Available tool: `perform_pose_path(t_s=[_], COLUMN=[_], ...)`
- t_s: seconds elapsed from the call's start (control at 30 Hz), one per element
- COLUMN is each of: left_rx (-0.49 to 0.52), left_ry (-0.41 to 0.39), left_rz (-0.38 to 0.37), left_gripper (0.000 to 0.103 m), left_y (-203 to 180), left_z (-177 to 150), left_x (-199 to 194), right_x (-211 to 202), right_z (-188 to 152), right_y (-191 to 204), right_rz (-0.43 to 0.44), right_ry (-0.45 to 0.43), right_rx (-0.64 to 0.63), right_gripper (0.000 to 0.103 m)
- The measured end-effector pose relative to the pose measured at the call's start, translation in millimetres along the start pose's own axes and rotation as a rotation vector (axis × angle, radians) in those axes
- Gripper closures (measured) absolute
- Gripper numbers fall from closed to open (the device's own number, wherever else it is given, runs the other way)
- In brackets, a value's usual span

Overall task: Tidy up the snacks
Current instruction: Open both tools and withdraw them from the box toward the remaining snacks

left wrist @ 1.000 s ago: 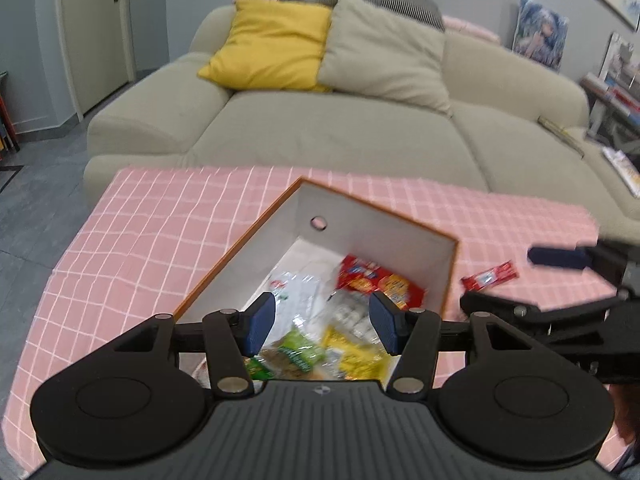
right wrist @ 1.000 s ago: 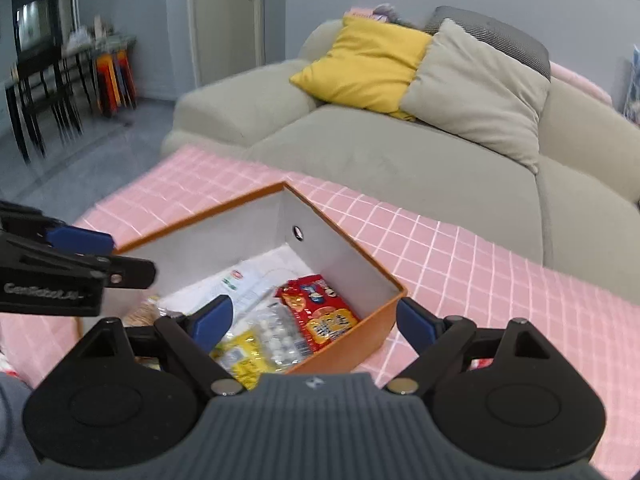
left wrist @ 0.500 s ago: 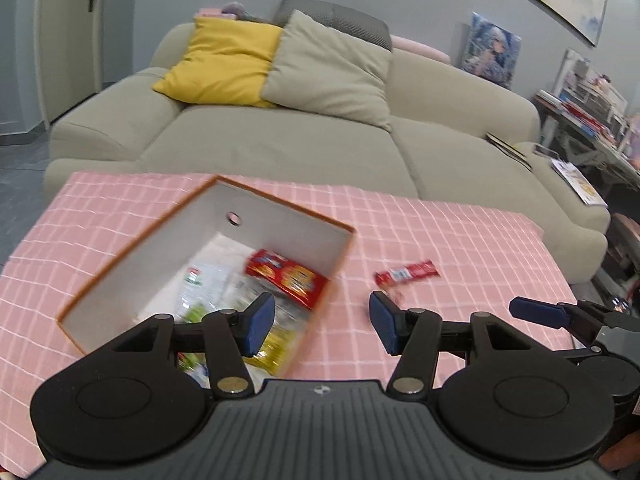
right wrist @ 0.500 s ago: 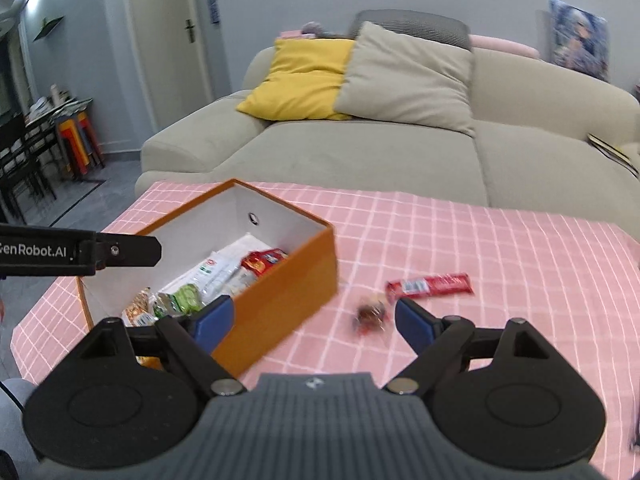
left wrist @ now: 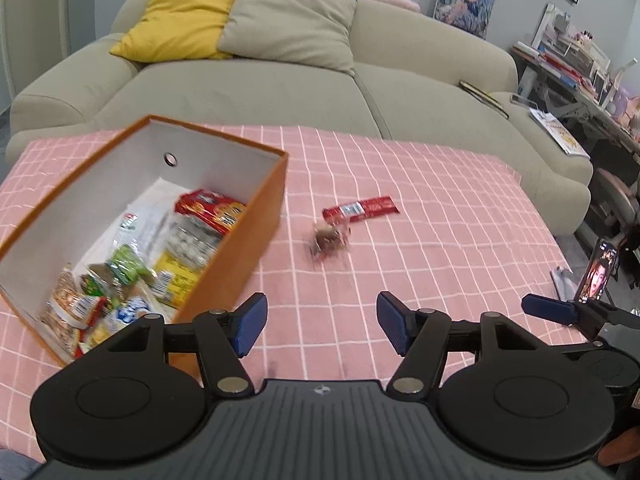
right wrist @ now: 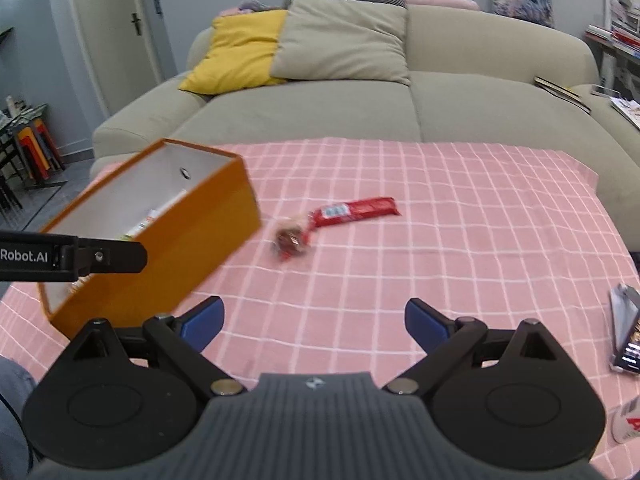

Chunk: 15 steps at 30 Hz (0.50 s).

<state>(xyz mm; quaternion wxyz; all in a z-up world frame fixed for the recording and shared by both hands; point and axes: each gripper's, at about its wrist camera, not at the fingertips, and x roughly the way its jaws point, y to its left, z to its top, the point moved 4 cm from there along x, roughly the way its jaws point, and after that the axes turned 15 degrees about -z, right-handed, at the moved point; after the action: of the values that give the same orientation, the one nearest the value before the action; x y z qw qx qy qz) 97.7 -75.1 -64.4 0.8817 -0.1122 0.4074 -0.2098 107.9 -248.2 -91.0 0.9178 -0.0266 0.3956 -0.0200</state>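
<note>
An orange box [left wrist: 256, 236] with white inner walls holds several snack packets [left wrist: 192, 220] on the pink checked cloth; it also shows in the right wrist view as the orange box [right wrist: 192, 240]. A red snack bar [left wrist: 361, 209] [right wrist: 354, 211] and a small brown wrapped snack [left wrist: 328, 241] [right wrist: 290, 239] lie on the cloth right of the box. My left gripper [left wrist: 318, 324] hovers short of both, jaws opening, nothing between them. My right gripper [right wrist: 314, 322] is likewise opening and empty, beside the left one.
A beige sofa [left wrist: 280, 80] with a yellow cushion [left wrist: 180, 16] and a grey cushion stands behind the table. A phone on a stand [left wrist: 600, 276] sits at the right table edge. Shelves with books [left wrist: 568, 52] fill the far right. A dark packet [right wrist: 626, 332] lies at the cloth's right edge.
Both grippers have swung right, away from above the box toward the loose snacks, and sunk a little. Both jaws stand wider than before.
</note>
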Motion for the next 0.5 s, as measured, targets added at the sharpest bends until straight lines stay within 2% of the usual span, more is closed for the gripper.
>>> perform_pose_path(t_s=[0.17, 0.5], left_rx=[-0.002, -0.024], left_ry=[0.024, 0.049], left_rz=[-0.003, -0.001], left_gripper=[0.029, 0.029], left_y=[-4.5, -3.6], left_z=[-2.4, 6.5], left_x=[17.2, 45.6], right_x=[12.3, 42.5], right_z=[-2.6, -4.7], right_y=[-13.0, -22.4], right_rz=[-0.052, -0.067], right_ry=[0.004, 0.053], right_rx=[0.003, -0.008], right_gripper=[0.009, 0.012])
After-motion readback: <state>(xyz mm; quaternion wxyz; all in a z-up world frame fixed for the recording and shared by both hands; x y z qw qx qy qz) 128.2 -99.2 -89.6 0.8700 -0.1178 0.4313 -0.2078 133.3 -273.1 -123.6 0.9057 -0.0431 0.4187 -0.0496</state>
